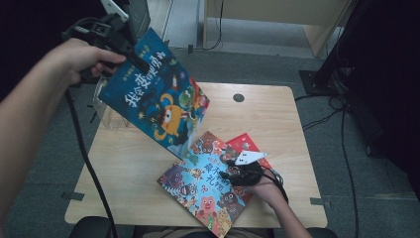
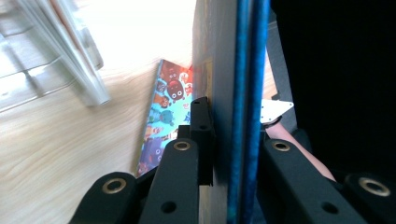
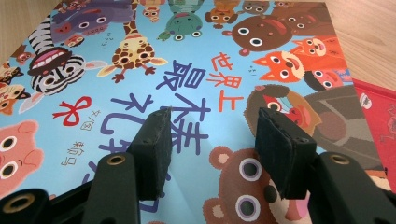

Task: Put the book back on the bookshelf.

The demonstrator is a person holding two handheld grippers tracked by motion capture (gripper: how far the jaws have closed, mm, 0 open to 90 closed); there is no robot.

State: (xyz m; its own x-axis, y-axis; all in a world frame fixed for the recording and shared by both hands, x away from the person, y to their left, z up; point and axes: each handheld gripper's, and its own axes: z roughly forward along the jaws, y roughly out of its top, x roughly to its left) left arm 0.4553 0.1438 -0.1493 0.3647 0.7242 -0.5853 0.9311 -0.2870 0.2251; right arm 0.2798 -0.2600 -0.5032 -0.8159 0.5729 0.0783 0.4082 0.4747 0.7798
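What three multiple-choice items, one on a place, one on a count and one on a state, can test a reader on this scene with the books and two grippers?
1. Where is the dark blue book?
A. flat on the table
B. lifted above the table in the left gripper
C. under the red book

2. How many books show in the high view?
A. two
B. three
C. five

3. How do the jaws of the right gripper stand?
A. apart, over the cover of the animal book
B. shut on the red book
C. shut on a cable

Answers: 1 B, the book hangs tilted over the wooden table and the left gripper view shows it clamped between the jaws. 2 B, one dark blue, one with animals, one red beneath it. 3 A, the right gripper view shows a gap between the jaws with nothing in it.
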